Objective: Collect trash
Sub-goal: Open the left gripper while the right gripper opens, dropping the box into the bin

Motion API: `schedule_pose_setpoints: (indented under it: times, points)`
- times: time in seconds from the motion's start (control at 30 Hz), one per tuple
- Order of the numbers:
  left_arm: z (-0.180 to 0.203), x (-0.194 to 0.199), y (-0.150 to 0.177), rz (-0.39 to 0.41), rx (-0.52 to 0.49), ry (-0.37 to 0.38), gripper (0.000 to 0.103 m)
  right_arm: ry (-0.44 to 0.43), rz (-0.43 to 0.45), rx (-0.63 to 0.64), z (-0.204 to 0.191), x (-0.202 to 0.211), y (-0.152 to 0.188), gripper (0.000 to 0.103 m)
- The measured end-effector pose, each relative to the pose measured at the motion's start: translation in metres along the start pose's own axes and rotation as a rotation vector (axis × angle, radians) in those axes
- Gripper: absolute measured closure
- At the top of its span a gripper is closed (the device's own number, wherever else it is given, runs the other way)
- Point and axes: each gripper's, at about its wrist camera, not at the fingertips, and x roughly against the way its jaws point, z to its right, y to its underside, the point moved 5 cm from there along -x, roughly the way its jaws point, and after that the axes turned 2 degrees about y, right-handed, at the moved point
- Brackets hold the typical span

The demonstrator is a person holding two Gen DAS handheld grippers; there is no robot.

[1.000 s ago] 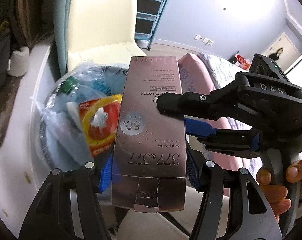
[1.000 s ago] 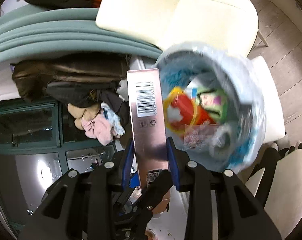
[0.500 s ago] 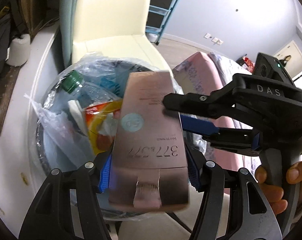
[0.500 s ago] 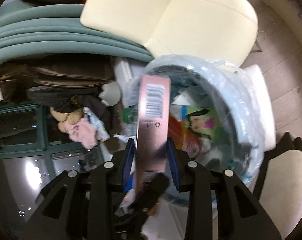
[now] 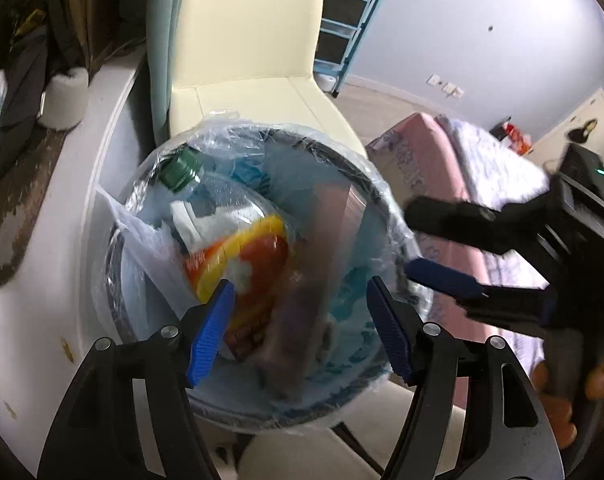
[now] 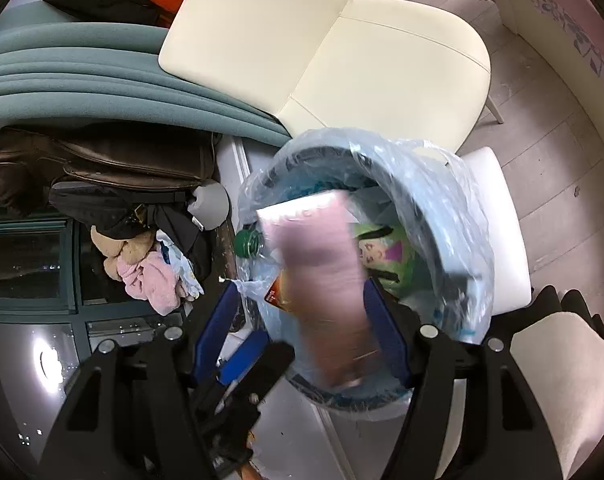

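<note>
The pink cosmetics box [image 5: 314, 272] is blurred and lies loose inside the trash bin [image 5: 366, 184] lined with a clear bag; it also shows in the right wrist view [image 6: 322, 280], over the bin [image 6: 462, 216]. My left gripper [image 5: 302, 324] is open just above the bin, touching nothing. My right gripper [image 6: 298, 320] is open too, with the box blurred between its spread fingers; it shows in the left wrist view [image 5: 434, 248] at the bin's right rim. The bin holds a green-capped bottle [image 5: 182, 168] and an orange-yellow wrapper [image 5: 246, 256].
A cream chair [image 5: 254, 52] stands behind the bin, and a white ledge [image 5: 82, 152] with a paper roll [image 5: 64, 96] runs along its left. A pink bed [image 5: 454, 168] lies to the right. Bags and clothes [image 6: 102, 168] pile left of the bin.
Both grippers were shut on the pink box above the bin. Both have opened, and the box has dropped into the bin.
</note>
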Motion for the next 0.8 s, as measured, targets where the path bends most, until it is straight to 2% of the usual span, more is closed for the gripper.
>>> schedule_pose_setpoints:
  times: [0.17, 0.37, 0.5, 0.6, 0.7, 0.8]
  points:
    - [0.008, -0.002, -0.008, 0.01, -0.007, 0.012, 0.036, -0.01, 0.018, -0.014, 0.007, 0.012, 0.002, 0.04]
    - [0.009, -0.001, -0.004, 0.003, 0.0, -0.02, 0.028, -0.026, 0.029, -0.038, 0.007, 0.016, -0.001, 0.04]
    - [0.002, 0.001, 0.008, -0.026, 0.053, 0.011, 0.019, -0.037, 0.03, -0.023, 0.001, 0.015, 0.0, 0.04]
    - [-0.005, 0.004, 0.018, -0.035, 0.084, 0.003, 0.014, -0.046, 0.02, -0.009, -0.006, 0.012, 0.004, 0.04]
    - [-0.015, 0.014, 0.028, -0.01, 0.122, -0.007, 0.007, -0.047, 0.008, 0.013, -0.013, 0.008, 0.013, 0.034]
    - [-0.028, 0.023, 0.038, 0.019, 0.194, 0.005, 0.006, -0.049, -0.008, 0.029, -0.02, 0.003, 0.023, 0.034]
